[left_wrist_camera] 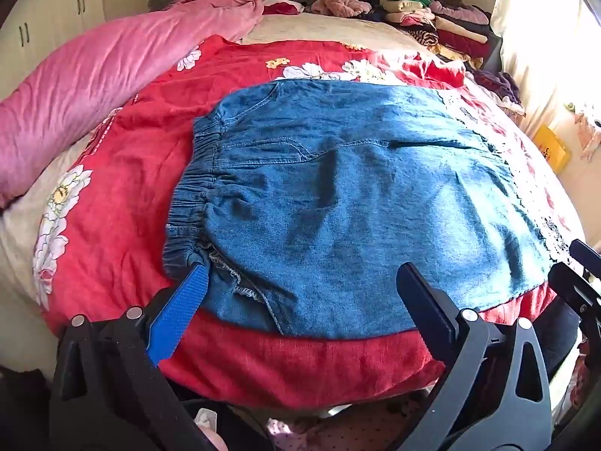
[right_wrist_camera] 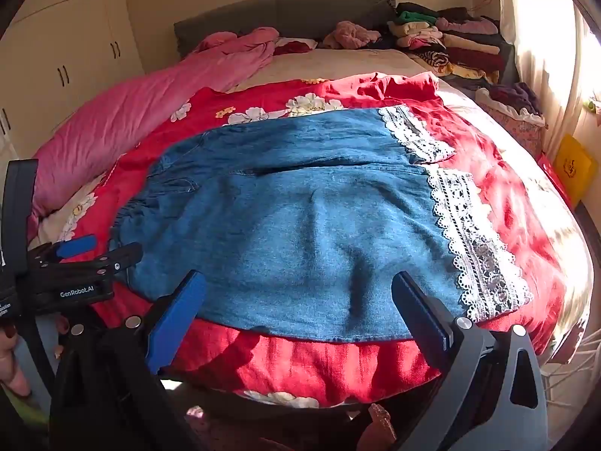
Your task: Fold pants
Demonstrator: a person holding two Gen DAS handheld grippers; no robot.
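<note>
Blue denim pants [left_wrist_camera: 338, 206] lie flat on the red floral bedspread [left_wrist_camera: 150, 143], elastic waistband [left_wrist_camera: 191, 203] at the left, white lace cuffs [right_wrist_camera: 469, 233] at the right. My left gripper [left_wrist_camera: 304, 274] is open over the near edge, its left finger near the waistband corner. My right gripper [right_wrist_camera: 300, 282] is open over the near edge toward the cuff end. The pants [right_wrist_camera: 300, 218] fill the middle of the right wrist view. The left gripper also shows at the left of that view [right_wrist_camera: 94, 251]. Neither gripper holds cloth.
A pink quilt [left_wrist_camera: 94, 75] lies rolled along the left of the bed. Stacks of folded clothes [left_wrist_camera: 432, 18] sit at the far right by the grey headboard [right_wrist_camera: 285, 11]. A wardrobe [right_wrist_camera: 67, 56] stands left, a curtain [right_wrist_camera: 544, 37] right.
</note>
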